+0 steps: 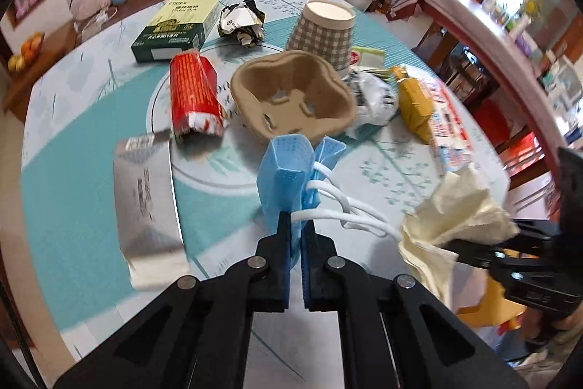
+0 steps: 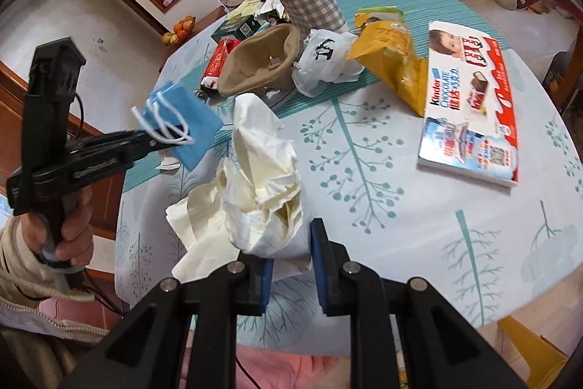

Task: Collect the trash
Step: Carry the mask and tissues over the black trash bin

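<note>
My left gripper [image 1: 297, 225] is shut on a folded blue face mask [image 1: 286, 170] with white ear loops and holds it above the table; it also shows in the right wrist view [image 2: 189, 126]. My right gripper [image 2: 291, 246] is shut on a crumpled cream tissue [image 2: 262, 192], lifted off the table; the tissue also shows in the left wrist view [image 1: 459, 217]. The two grippers hang close together over the near side of the round table [image 2: 400, 206].
On the table lie a red wrapper [image 1: 195, 97], a brown pulp cup tray [image 1: 295, 93], a checked paper cup [image 1: 324, 28] upside down, a green box [image 1: 175, 24], crumpled foil [image 1: 242, 20], a silver pouch [image 1: 145, 203], a yellow bag [image 2: 393, 61], a white bag [image 2: 328, 61] and a Kinder box [image 2: 470, 104].
</note>
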The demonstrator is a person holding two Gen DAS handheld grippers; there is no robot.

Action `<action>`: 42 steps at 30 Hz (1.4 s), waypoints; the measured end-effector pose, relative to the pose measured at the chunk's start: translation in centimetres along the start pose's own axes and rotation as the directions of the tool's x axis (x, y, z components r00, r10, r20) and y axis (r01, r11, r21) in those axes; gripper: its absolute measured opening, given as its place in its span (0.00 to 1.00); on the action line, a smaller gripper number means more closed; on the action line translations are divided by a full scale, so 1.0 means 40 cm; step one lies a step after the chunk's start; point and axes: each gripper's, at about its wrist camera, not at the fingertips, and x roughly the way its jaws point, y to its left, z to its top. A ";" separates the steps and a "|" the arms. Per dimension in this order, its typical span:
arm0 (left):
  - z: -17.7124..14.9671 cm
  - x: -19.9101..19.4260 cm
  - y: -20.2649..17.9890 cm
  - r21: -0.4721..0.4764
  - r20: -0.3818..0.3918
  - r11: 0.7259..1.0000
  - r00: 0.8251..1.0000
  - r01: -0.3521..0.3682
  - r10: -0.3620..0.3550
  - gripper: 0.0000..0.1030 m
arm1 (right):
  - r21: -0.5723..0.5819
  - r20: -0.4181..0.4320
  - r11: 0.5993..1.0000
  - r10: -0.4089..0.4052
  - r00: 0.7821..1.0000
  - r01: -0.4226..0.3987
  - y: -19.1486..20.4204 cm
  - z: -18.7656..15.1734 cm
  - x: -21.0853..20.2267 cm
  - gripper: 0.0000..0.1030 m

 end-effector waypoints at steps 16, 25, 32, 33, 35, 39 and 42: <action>-0.245 -0.184 -0.359 -0.074 0.087 0.997 0.996 -0.011 0.017 0.02 | -0.056 0.074 0.997 0.066 0.995 -0.062 -0.095 -0.187 -0.239 0.18; -0.377 -0.170 -0.571 -0.122 0.094 0.992 0.995 -0.002 0.013 0.03 | -0.082 0.094 0.997 0.017 0.995 -0.009 -0.163 -0.339 -0.360 0.18; -0.466 -0.109 -0.663 -0.074 0.012 0.997 0.999 -0.029 0.030 0.03 | -0.015 0.054 1.000 0.019 0.998 -0.018 -0.229 -0.445 -0.328 0.18; -0.476 -0.093 -0.668 -0.070 -0.001 0.997 0.999 -0.032 0.032 0.03 | -0.002 0.041 1.000 0.020 0.999 -0.020 -0.240 -0.460 -0.312 0.18; -0.501 -0.061 -0.671 -0.062 -0.027 0.997 0.999 -0.044 0.042 0.03 | 0.020 0.017 1.000 0.019 1.000 -0.020 -0.261 -0.488 -0.276 0.18; -0.552 0.018 -0.670 -0.041 -0.075 0.997 0.995 -0.062 0.058 0.03 | 0.051 -0.025 0.999 0.010 1.000 -0.009 -0.295 -0.544 -0.187 0.18; -0.592 0.098 -0.660 -0.021 -0.111 0.997 0.991 -0.077 0.074 0.03 | 0.066 -0.050 0.998 -0.003 0.999 0.007 -0.319 -0.581 -0.112 0.18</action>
